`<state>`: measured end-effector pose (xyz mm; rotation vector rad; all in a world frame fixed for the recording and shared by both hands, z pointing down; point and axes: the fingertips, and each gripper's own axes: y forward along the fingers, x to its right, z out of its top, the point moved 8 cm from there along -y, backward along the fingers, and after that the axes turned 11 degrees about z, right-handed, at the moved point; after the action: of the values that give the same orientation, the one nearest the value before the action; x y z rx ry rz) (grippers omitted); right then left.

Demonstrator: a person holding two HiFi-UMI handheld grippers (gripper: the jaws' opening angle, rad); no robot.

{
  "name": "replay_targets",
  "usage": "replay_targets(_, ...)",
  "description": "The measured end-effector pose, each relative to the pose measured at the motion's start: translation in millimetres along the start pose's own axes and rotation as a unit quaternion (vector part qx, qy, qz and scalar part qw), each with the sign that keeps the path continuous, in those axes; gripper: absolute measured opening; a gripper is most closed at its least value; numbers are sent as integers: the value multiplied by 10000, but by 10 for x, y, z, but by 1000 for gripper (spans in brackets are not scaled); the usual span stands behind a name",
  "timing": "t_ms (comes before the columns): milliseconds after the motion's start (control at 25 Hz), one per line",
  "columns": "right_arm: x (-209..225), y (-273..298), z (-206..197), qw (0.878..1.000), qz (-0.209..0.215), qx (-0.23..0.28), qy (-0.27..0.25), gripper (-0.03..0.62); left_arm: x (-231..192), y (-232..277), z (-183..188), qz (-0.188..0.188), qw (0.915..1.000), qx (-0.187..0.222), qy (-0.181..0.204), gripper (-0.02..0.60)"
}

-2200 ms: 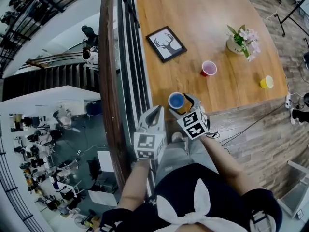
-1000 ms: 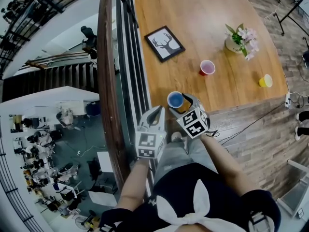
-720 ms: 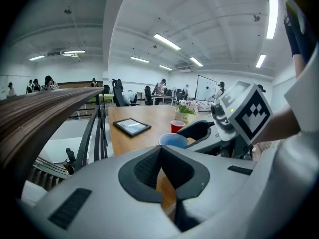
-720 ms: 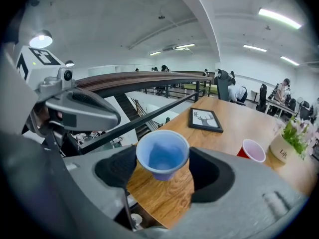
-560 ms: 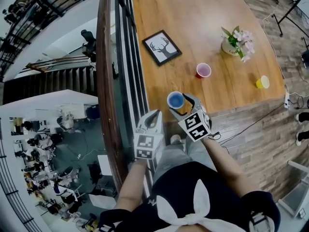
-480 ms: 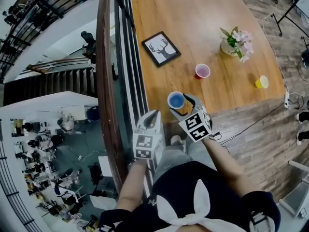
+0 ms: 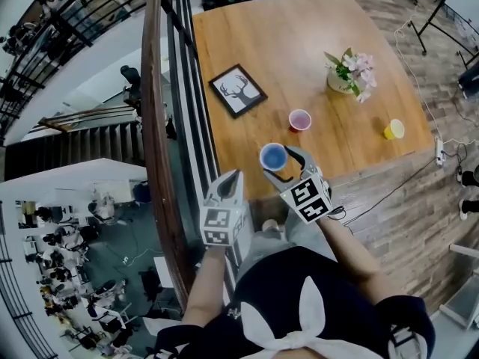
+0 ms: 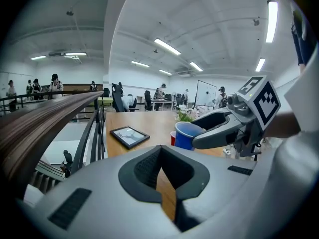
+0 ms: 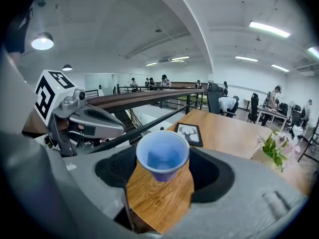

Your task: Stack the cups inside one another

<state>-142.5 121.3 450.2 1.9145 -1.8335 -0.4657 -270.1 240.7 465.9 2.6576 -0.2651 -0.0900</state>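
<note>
Now the right gripper [image 7: 279, 164] has its fingers clamped on the blue cup [image 7: 273, 156] by the table [image 7: 299, 43] edge; the left gripper [image 7: 231, 177] has its fingers together, empty.

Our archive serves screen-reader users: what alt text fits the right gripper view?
The right gripper holds a blue cup upright between its jaws, over a wooden table. A framed deer picture lies on the table behind it, and the left gripper shows at the left.

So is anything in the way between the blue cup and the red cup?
No, nothing visible. The blue cup, held by the right gripper, has only bare table between it and the red cup.
</note>
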Motion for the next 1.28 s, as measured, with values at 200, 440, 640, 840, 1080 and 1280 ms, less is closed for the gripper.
replay_targets(200, 128, -200, 93, 9996, -173, 213, 22, 324, 80, 118, 154, -66, 9999, 86, 16, 15)
replay_targets(440, 271, -423, 161, 9988, -322, 381, -10, 324, 228, 268, 350, -186, 9996, 169, 151, 15)
replay_targets(640, 445, -586, 106, 9978, -480, 450, 70, 324, 403, 449, 479, -384, 9986, 210, 294, 15)
replay_targets(840, 620, -721, 8, 9966, -646, 472, 195, 324, 599, 627, 595, -600, 9971, 208, 413, 15)
replay_targets(1080, 822, -863, -95, 9950, -802, 478, 360, 324, 814, 812, 703, -807, 9951, 206, 531, 15)
replay_targets(1280, 980, -983, -186, 9932, -915, 510, 504, 324, 959, 937, 750, -910, 9939, 199, 594, 15)
